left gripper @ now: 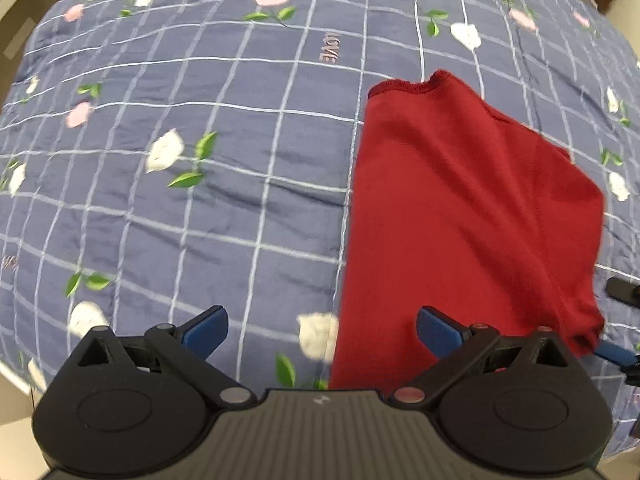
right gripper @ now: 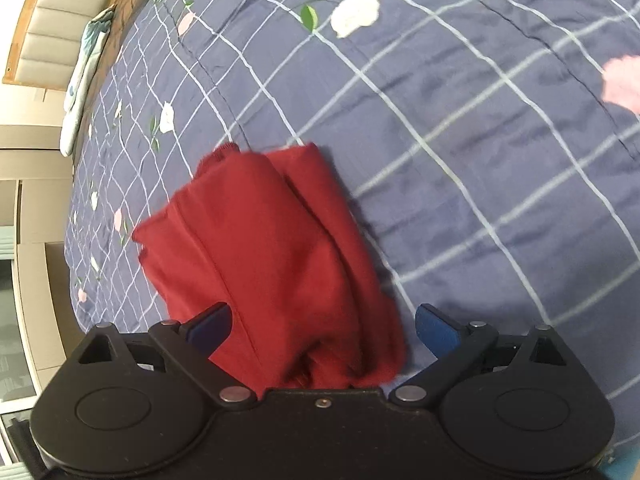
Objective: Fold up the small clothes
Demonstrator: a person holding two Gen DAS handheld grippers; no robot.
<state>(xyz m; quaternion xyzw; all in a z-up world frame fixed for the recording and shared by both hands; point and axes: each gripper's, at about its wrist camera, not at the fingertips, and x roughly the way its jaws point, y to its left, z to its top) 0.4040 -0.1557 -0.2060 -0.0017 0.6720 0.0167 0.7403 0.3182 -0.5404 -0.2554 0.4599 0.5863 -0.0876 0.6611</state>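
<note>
1. Covering nearly all of both views: a bed with a blue quilt, white grid lines, printed flowers and leaves. Beyond its edge in the right wrist view, pale furniture and a padded headboard, not important for the task.

2. Lying on the quilt: one red garment, partly folded, layers stacked in long soft ridges. Ribbed hem or collar at the far end, loose bunched end at the near side. Long axis running roughly away from both cameras, near to far.

3. Seen from the left tool: garment placed to the right of centre, its straight left edge passing just inside the right finger. Left finger over bare quilt only. Jaws spread wide, nothing between them gripped.

4. Seen from the right tool: garment directly ahead and under the jaws, near bunched end lying between the two blue fingers. Jaws also spread wide, cloth between but not pinched as far as visible. Whether the fingers touch the cloth, not possible to tell.

5. Judging from this: right tool nearer and better centred on the near end, so probably suited for taking that end and carrying it along the long axis toward the ribbed end. Left tool tilted down toward the quilt, needing a shift to its right before reaching the edge.

6. At the right border of the left wrist view: a small blue tip and dark part of the other tool, just beside the garment's near corner.
</note>
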